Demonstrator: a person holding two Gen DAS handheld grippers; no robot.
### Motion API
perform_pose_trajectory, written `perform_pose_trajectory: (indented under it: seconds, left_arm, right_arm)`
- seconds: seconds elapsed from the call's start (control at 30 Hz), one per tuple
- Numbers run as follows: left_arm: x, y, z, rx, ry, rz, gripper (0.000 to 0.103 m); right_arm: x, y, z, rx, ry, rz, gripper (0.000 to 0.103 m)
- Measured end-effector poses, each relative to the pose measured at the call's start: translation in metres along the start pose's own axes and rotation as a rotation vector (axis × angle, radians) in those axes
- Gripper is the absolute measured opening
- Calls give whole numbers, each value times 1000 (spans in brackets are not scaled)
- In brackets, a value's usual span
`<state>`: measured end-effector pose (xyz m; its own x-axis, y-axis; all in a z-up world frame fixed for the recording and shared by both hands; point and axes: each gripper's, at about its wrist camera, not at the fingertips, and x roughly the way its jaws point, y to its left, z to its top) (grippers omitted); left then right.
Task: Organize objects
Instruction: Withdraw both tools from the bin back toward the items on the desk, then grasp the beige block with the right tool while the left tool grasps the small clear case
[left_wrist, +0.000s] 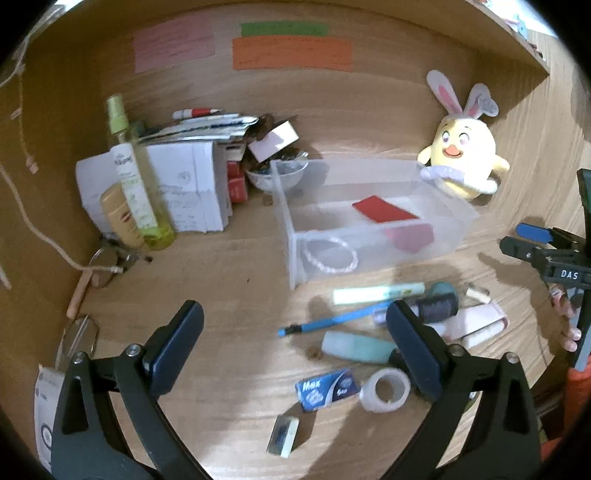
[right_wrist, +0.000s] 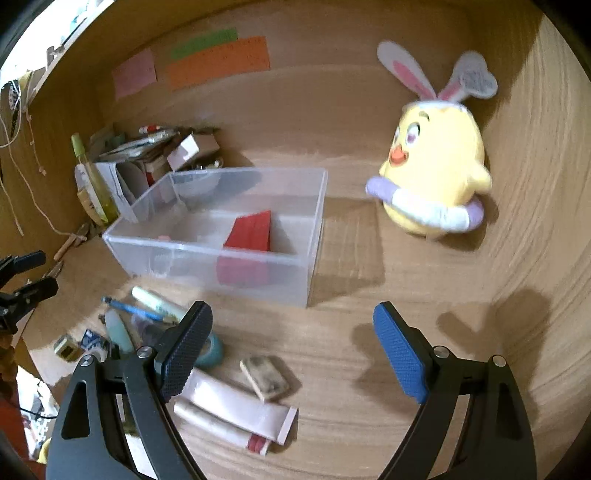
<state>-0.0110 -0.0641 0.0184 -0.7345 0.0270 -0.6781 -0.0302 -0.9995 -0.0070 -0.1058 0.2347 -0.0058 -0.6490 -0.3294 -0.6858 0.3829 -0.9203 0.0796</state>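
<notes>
A clear rectangular plastic bin (left_wrist: 373, 221) is seen at mid-desk, holding a flat red card (left_wrist: 384, 209) and a pale beaded bracelet (left_wrist: 330, 255). Bare wooden desktop (right_wrist: 424, 295) lies to its right, bounded farther right by a yellow plush chick with rabbit ears (right_wrist: 436, 173). Clutter is piled against the far-left wall. The left gripper (left_wrist: 295, 347) is held wide open above loose items near the bin: a blue pen (left_wrist: 332, 322), a white tape roll (left_wrist: 385, 390) and a blue staple box (left_wrist: 327, 389). The right gripper (right_wrist: 293, 354) is likewise spread, empty, with a worn tan eraser (right_wrist: 264, 377) lying between its fingers.
</notes>
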Motion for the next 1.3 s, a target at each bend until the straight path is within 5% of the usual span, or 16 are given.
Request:
perform_pose_trajectory:
  seconds: [0.47,0.6,0.67,0.73,1.3]
  left_arm:
    - [-8,28,-38,-134,29,18,100]
    - [-7,37,-52,-178,31,35,98]
    - [-9,40,-55,-189,30,29,84]
    - [-12,40,-58,-189,33,24,80]
    - [1,31,-76,-144,121,10,75]
  right_arm:
    - [25,-8,-33,43,123,71,86]
    - [32,-5,-35,33,151,79,70]
    - [36,-1,-37,18,165,79,65]
    - [40,3,-37,-1,175,73,58]
    - [57,17,-35,-89,195,17,26]
